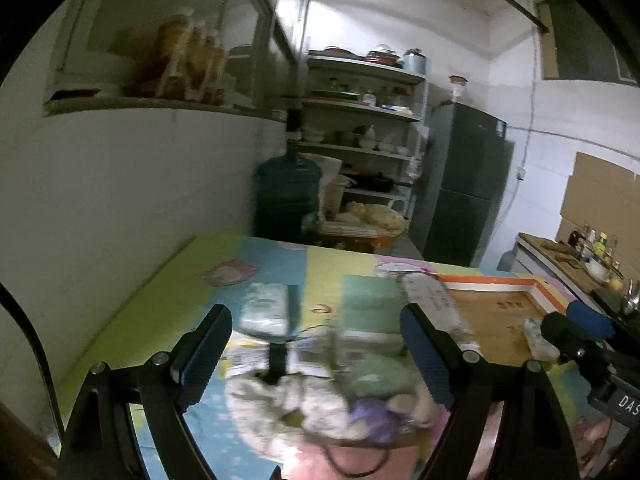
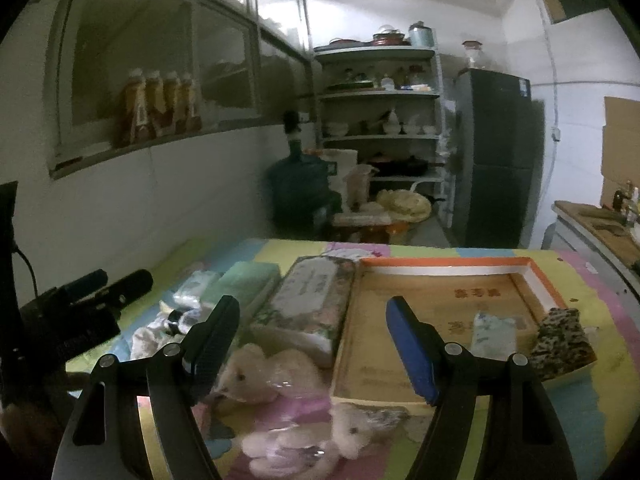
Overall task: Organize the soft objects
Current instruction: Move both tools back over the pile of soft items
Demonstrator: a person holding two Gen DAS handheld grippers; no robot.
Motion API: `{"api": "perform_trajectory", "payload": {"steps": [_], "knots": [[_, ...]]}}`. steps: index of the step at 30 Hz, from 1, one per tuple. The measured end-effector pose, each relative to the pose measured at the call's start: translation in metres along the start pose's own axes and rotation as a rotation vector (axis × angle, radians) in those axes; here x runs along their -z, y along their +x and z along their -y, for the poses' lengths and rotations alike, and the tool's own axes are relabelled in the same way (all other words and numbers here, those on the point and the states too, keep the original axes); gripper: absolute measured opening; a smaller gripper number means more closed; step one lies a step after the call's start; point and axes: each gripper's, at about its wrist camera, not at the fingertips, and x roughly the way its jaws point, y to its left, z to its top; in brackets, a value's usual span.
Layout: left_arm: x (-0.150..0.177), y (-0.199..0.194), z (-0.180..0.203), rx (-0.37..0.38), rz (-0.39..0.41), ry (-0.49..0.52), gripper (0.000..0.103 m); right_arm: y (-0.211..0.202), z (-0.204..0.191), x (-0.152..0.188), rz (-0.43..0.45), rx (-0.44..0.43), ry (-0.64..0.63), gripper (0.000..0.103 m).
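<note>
Open left claw over plush toys

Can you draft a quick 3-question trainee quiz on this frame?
1. True or false: the right gripper is clamped on a pink plush bear.
2. How many items lie inside the shallow orange-rimmed cardboard tray? A one, B two, C four.
3. Fill in: the long floral-wrapped tissue pack lies against the tray's ____ side in the right wrist view.

Key: 1 false, its jaws stand open and empty; 2 B, a pale blue-white packet and a speckled dark pouch; 3 left.
</note>
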Motion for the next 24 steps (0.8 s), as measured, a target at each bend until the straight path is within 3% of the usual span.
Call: {"api": "perform_trajectory", "payload": {"steps": [13, 24], "knots": [[0.011, 0.0, -0.062, -0.08, -0.026, -0.075, 0.086, 0.025, -0.043, 0.008, -0.057, -0.076, -0.058, 0.077], [0.022, 0.027, -0.077, -0.046, -0.113, -0.089, 0.086, 0.051, -0.068, 0.014, -0.116, -0.11, -0.102, 0.077]]}}
